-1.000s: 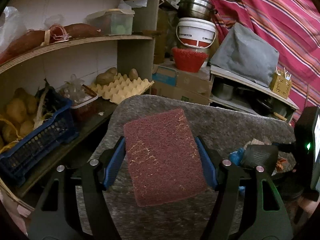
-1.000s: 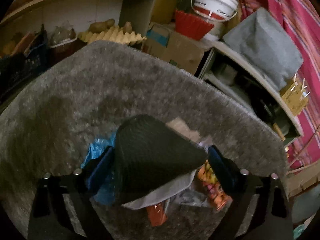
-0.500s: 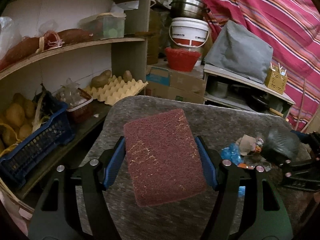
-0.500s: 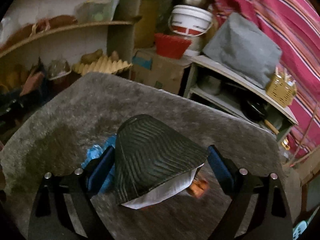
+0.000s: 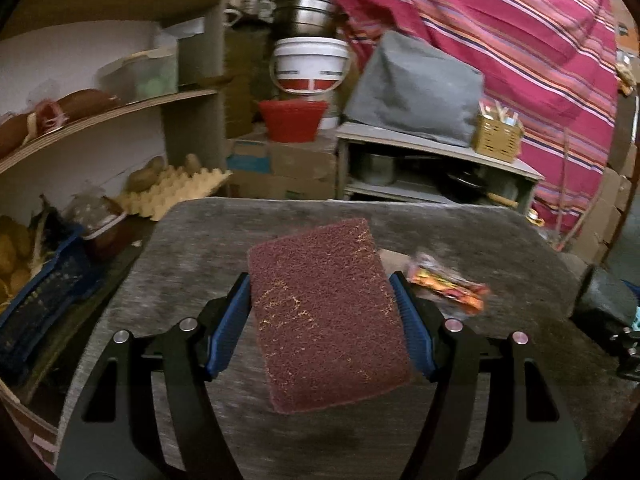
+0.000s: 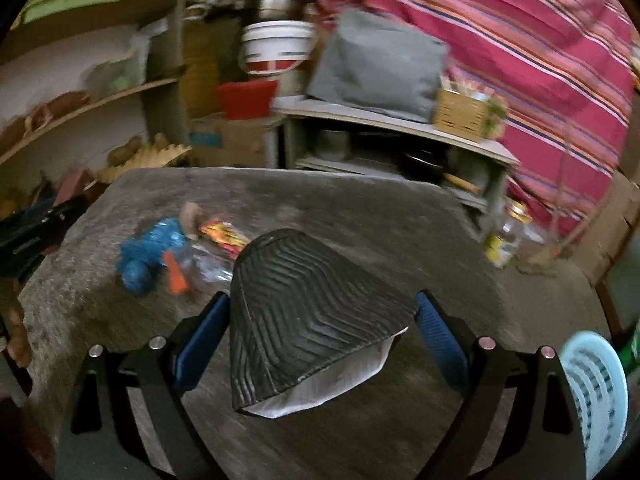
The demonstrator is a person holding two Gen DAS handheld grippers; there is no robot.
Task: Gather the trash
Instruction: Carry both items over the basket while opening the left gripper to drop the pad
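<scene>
My left gripper (image 5: 318, 280) is shut on a maroon scouring pad (image 5: 324, 320), held flat above the grey carpeted table (image 5: 224, 240). An orange snack wrapper (image 5: 448, 288) lies on the table just right of the pad. In the right wrist view my right gripper (image 6: 322, 296) is shut on a black ridged scoop (image 6: 304, 312) with a white underside. Ahead and to its left lies the trash pile: a crumpled blue wrapper (image 6: 152, 248), an orange-yellow wrapper (image 6: 224, 234) and clear plastic (image 6: 208, 264). The scoop is clear of the pile.
Shelves on the left hold an egg tray (image 5: 172, 196) and a blue crate (image 5: 44, 292). Behind the table stand a red bowl (image 5: 292, 120), a white bucket (image 5: 310, 64) and a low grey shelf (image 5: 432, 148). A light blue basket (image 6: 592, 396) is at the lower right, and a jar (image 6: 508, 232) sits by the table's right edge.
My right gripper has drawn back and to the right with the scoop, so the trash now lies ahead left instead of under it. The left gripper has shifted sideways, still holding the pad.
</scene>
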